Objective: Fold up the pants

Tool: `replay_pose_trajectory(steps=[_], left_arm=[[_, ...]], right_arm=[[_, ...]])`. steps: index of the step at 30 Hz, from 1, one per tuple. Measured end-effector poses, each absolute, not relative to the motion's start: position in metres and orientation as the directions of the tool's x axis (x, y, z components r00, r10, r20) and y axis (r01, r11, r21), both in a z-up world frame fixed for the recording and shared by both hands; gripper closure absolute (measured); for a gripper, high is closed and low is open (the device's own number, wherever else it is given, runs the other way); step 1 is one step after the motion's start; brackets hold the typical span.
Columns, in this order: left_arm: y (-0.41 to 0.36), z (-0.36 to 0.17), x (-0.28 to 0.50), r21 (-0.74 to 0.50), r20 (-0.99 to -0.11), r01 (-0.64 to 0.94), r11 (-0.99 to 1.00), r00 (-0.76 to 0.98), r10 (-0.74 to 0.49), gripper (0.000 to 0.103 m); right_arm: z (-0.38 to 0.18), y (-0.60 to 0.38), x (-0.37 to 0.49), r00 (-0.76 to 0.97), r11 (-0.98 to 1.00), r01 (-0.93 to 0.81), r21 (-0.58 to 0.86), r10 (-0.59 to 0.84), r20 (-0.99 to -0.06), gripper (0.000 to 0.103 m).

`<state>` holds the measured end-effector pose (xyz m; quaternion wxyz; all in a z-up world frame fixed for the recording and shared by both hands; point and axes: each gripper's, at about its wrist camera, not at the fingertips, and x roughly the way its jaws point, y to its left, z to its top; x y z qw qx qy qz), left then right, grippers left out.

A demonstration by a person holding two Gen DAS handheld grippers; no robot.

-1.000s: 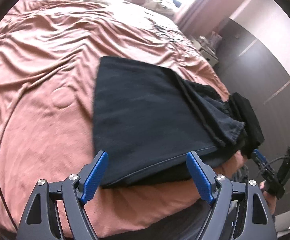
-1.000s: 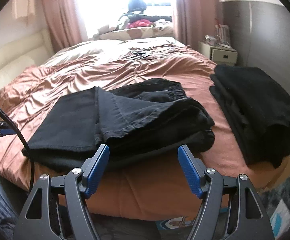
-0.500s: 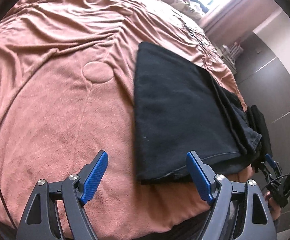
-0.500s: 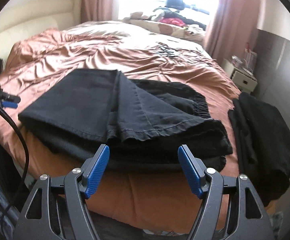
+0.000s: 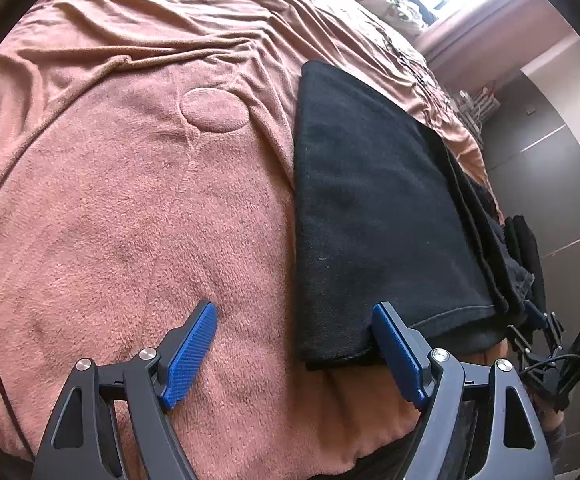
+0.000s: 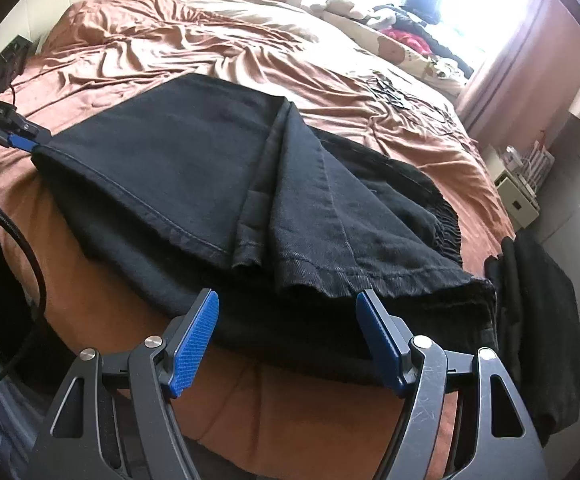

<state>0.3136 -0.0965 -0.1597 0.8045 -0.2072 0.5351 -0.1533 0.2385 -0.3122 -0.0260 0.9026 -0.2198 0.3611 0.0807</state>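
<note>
Two hand-held grippers, one pair of black cotton pants [image 6: 194, 176], one bed with a rust-brown plush blanket [image 5: 130, 220].

Item: the pants. They lie at the near edge of the bed, already doubled into a compact stack, the hemmed leg ends laid over the gathered waistband, which shows at the stack's far right in the right wrist view. Judged from that layering, most of the folding is done. What is left looks like one more fold or a squaring of the edges, since the top layer sits slightly askew and one leg end overlaps the other unevenly.

Item: a second dark folded garment [image 6: 537, 300]. It lies apart from the pants, at the right corner of the bed.

Item: your left hand-held gripper [image 5: 293, 340]. Blue ribbed pads spread wide, nothing pinched. It hangs over the near left corner of the stack; the right pad is at the pants' near hem, the left pad over bare blanket. Contact cannot be confirmed.

Item: your right hand-held gripper [image 6: 286, 332]. Pads likewise spread wide and empty, straddling the near edge of the stack under the hemmed leg ends. Whether either pad brushes the cloth cannot be told.

Item: beige bedside cabinet [image 6: 515, 196], against the far wall, not in play.
</note>
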Motion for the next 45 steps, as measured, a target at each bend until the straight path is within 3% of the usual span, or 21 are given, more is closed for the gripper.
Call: replay_pose_trajectory(steps=[14, 18, 20, 23, 33, 45], left_arm=[[-0.096, -0.161, 0.315, -0.512, -0.788, 0.016, 0.859, 0.389, -0.477, 0.023], [-0.094, -0.160, 0.314, -0.520, -0.782, 0.015, 0.854, 0.396, -0.482, 0.023], [-0.093, -0.160, 0.314, -0.522, -0.781, 0.012, 0.853, 0.396, -0.484, 0.024], [-0.091, -0.158, 0.313, -0.537, -0.773, 0.007, 0.843, 0.395, -0.496, 0.028], [-0.095, -0.149, 0.316, -0.577, -0.745, 0.010, 0.817, 0.404, -0.531, 0.029], [-0.101, -0.146, 0.322, -0.569, -0.750, 0.019, 0.822, 0.398, -0.528, 0.029]], right_arm=[[-0.020, -0.311, 0.235, 0.721, 0.838, -0.388, -0.383, 0.018, -0.693, 0.035], [-0.028, -0.307, 0.249, 0.697, 0.809, -0.417, -0.414, -0.008, -0.717, 0.053], [-0.031, -0.305, 0.256, 0.687, 0.786, -0.427, -0.446, -0.038, -0.726, 0.075], [-0.021, -0.306, 0.262, 0.673, 0.793, -0.454, -0.407, 0.005, -0.739, 0.096], [0.062, -0.346, 0.284, 0.766, 0.891, -0.304, -0.338, 0.017, -0.643, 0.098], [0.073, -0.391, 0.340, 0.756, 0.956, -0.170, -0.239, -0.029, -0.654, 0.098]])
